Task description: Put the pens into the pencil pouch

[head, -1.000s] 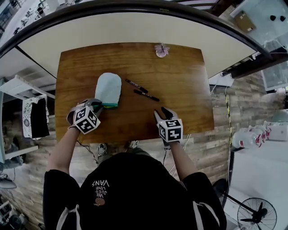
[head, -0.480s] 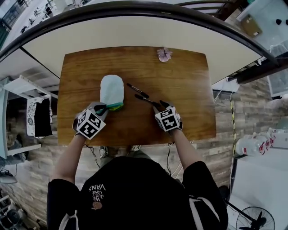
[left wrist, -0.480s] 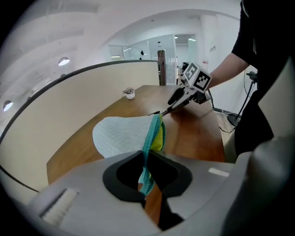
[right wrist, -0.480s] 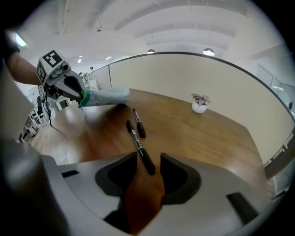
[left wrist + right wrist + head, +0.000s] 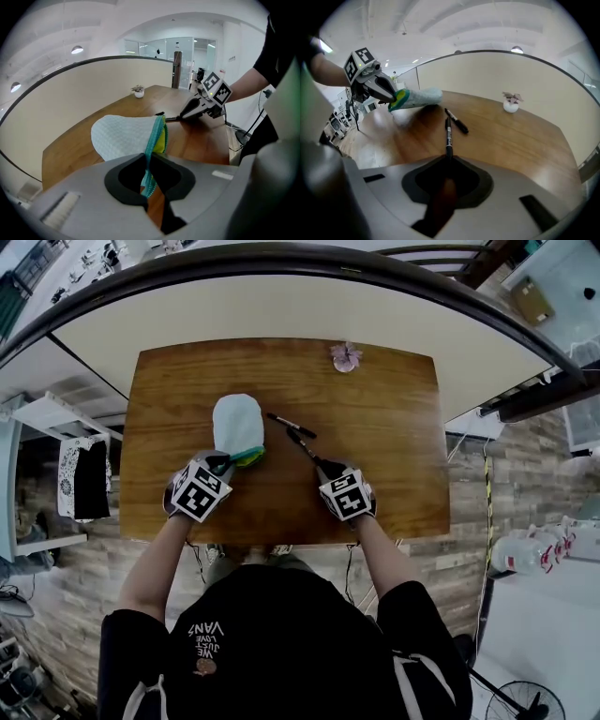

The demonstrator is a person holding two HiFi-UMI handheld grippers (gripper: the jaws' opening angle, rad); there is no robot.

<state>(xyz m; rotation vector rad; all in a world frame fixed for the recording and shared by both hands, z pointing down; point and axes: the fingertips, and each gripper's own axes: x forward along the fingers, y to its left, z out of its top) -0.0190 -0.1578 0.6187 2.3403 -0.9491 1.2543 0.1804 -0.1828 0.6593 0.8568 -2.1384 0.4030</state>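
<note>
Between the left gripper's (image 5: 146, 161) pads, the teal zipper edge of the pencil pouch (image 5: 123, 136) is pinched, and the pale body of the pouch stretches away over the wooden table (image 5: 197, 140). The right gripper's (image 5: 449, 158) jaws have just been closing and clamp the near end of 1 black pen (image 5: 448, 133). The other pen (image 5: 457, 122) lies just beyond its tip.

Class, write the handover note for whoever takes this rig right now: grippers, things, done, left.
Left gripper: shut on the pencil pouch by its zip edge, lifting its mouth.
Right gripper: jaws just closed on the end of the nearer pen.
Farther pen: loose on the table, beyond it.
Done: pouch and first pen gripped.
Left: put both pens in the pouch.
</note>
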